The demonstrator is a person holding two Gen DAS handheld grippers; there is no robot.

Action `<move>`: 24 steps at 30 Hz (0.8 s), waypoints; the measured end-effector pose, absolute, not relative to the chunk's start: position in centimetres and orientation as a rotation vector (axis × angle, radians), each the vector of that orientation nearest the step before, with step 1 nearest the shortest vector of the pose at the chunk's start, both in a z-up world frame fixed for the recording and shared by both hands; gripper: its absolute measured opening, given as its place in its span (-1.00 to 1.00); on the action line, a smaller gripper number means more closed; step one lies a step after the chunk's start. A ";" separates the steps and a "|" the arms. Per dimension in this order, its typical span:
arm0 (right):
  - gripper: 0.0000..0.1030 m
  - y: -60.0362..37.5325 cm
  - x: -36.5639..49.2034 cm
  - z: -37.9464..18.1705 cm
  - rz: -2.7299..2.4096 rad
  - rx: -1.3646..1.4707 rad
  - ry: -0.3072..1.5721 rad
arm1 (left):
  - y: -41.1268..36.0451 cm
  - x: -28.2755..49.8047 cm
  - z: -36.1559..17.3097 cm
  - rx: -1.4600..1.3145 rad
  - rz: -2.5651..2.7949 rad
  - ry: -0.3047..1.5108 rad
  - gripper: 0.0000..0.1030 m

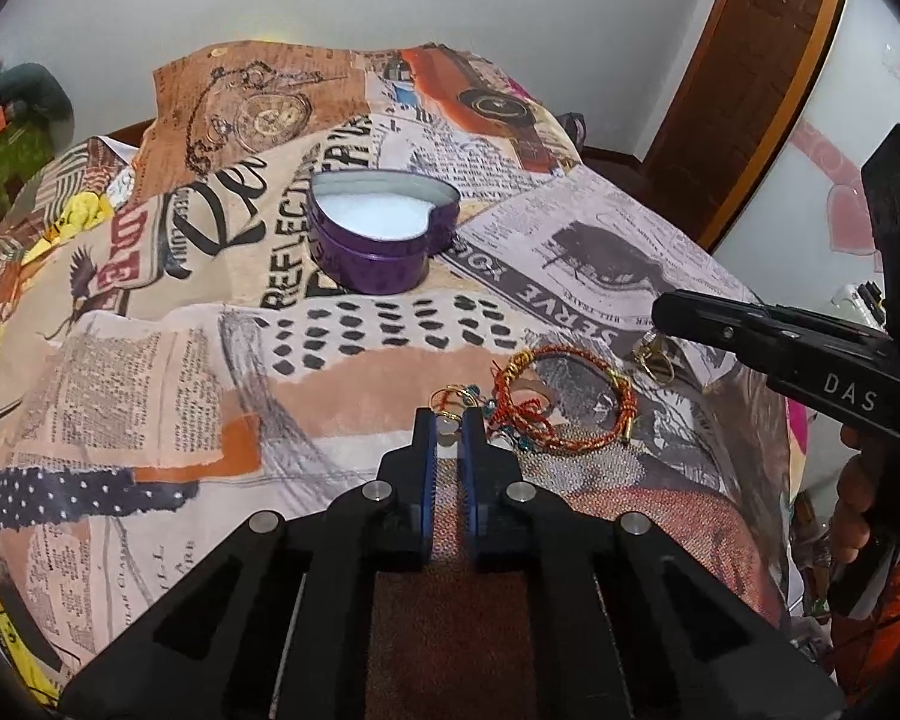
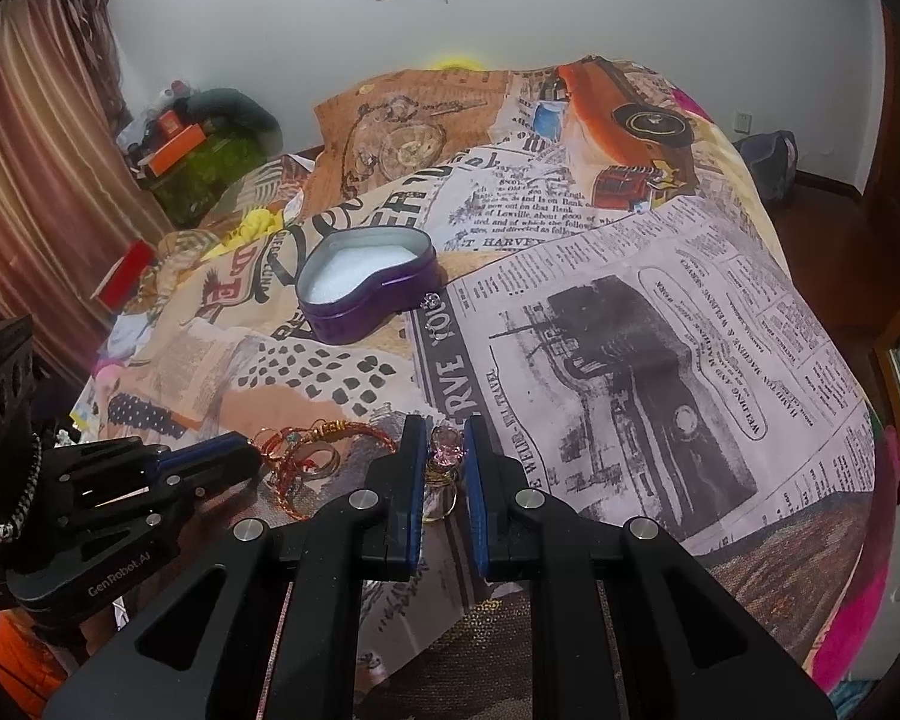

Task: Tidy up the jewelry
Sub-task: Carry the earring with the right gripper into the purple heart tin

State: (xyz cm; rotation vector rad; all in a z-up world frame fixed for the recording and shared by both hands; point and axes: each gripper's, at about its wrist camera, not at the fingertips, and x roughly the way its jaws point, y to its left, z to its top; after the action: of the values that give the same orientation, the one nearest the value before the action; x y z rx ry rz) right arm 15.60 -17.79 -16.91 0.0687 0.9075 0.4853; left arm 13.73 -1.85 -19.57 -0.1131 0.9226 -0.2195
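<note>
— Purple tin [image 1: 369, 240], heart-shaped, lid off, white padding inside; it sits on the printed blanket [image 1: 150, 360] well beyond both sets of fingers.

— And the jewelry?

— Red-and-gold braided bracelet [image 1: 570, 402] lies just right of the left gripper [image 1: 448, 426] tips. A gold ring with a pale stone [image 1: 447, 423] sits between those fingers, which stand narrow around it; whether the pads actually pinch it, I cannot tell.

— The other side?

— Right gripper [image 2: 441, 456] has its fingers set narrow too, with a pink-stoned ring [image 2: 444, 456] between them and gold wire hoops [image 2: 441, 498] just behind. The gap shows on either side of the stone, so it looks unclamped. The left gripper's blue tip [image 2: 210, 453] rests just beside the bracelet [image 2: 330, 435].
</note>
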 end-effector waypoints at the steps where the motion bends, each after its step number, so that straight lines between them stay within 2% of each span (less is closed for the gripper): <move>1: -0.78 -17.8 15.6 -16.7 0.485 0.069 0.903 | -1.7 13.7 -19.4 -0.114 -0.216 0.916 -0.87; 24: -0.78 -15.5 17.8 -13.5 0.512 0.037 0.783 | 0.7 17.0 -14.9 -0.106 -0.163 0.747 -0.87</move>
State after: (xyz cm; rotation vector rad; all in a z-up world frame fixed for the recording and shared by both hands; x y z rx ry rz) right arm 17.82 -15.49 -13.48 0.0366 0.7829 0.5116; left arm 17.00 0.68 -14.94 -0.1062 0.7471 -0.1628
